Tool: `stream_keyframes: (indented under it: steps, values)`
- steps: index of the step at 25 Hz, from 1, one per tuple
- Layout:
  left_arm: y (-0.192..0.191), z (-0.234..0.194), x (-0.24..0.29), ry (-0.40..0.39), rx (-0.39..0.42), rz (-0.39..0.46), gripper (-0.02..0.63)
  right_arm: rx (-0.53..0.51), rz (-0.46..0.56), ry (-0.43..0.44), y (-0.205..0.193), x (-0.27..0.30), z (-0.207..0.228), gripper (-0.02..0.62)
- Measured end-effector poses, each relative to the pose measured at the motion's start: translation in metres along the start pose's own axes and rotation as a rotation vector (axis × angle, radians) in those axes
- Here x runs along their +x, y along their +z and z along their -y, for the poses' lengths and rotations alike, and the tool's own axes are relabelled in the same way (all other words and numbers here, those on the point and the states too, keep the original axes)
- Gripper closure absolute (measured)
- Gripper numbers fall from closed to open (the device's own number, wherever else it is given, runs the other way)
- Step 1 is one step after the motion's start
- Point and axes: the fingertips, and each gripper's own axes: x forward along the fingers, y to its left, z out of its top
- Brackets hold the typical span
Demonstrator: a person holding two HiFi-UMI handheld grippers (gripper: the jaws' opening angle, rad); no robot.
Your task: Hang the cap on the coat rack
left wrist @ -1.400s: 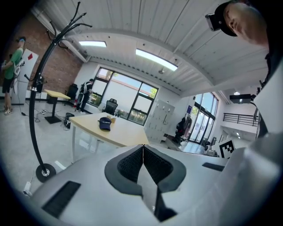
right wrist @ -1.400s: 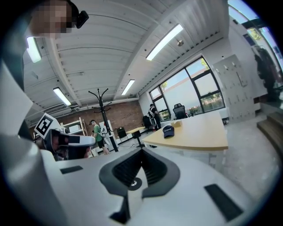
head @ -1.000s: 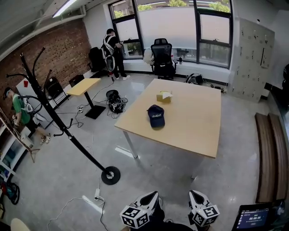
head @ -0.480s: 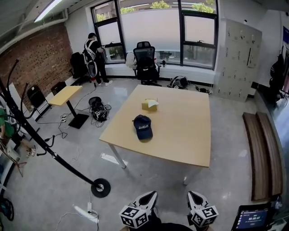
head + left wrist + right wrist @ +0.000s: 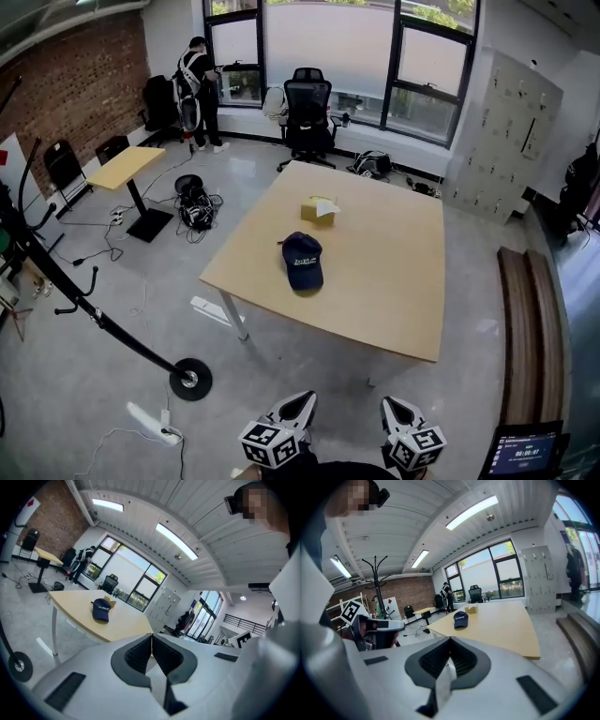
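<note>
1. The table (image 5: 375, 272) stands at 12 o'clock from the person, well apart from both grippers.
2. The coat rack (image 5: 131, 342) leans through the frame at 9 o'clock, its hooks bare; no cap hangs there.
3. The cap (image 5: 303, 260) lies untouched on the table, toward its 9 o'clock edge.
4. The left gripper (image 5: 151, 638) and right gripper (image 5: 450, 643) both have their jaws together on nothing, so I judge that pickup, carry and hanging all remain.
</note>
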Motion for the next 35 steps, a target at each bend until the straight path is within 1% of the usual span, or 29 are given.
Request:
stream_keyframes:
  steps: [3, 6, 10, 14, 17, 20, 25, 28, 31, 35]
  values:
    - [0.01, -0.025, -0.001, 0.015, -0.046, 0.018, 0.6, -0.02, -0.021, 0.01, 0.011, 0.021, -0.012, 0.591]
    - [0.017, -0.041, -0.003, 0.016, -0.073, 0.025, 0.6, -0.04, -0.03, 0.036, 0.019, 0.04, -0.026, 0.591]
    - [0.029, -0.052, -0.001, 0.011, -0.073, 0.036, 0.6, -0.062, -0.035, 0.056, 0.028, 0.058, -0.036, 0.591]
    - [0.034, -0.06, 0.009, 0.011, -0.075, 0.026, 0.6, -0.053, -0.039, 0.055, 0.031, 0.069, -0.034, 0.591]
    - [0.035, -0.063, 0.018, 0.012, -0.075, 0.013, 0.6, -0.022, -0.049, 0.048, 0.028, 0.076, -0.023, 0.591]
    - [0.04, -0.07, 0.026, 0.032, -0.071, 0.016, 0.6, 0.007, -0.049, 0.056, 0.03, 0.091, -0.013, 0.591]
    - [0.062, -0.083, 0.036, 0.096, -0.059, 0.052, 0.6, 0.017, -0.025, 0.117, 0.05, 0.127, -0.006, 0.591]
    - [0.073, -0.09, 0.052, 0.132, -0.04, 0.063, 0.6, 0.006, -0.007, 0.165, 0.065, 0.148, 0.002, 0.591]
    - [0.082, -0.095, 0.077, 0.159, -0.028, 0.071, 0.6, 0.016, -0.004, 0.183, 0.077, 0.165, 0.025, 0.591]
    - [0.09, -0.096, 0.12, 0.172, -0.034, 0.074, 0.6, 0.057, -0.004, 0.158, 0.091, 0.185, 0.073, 0.591]
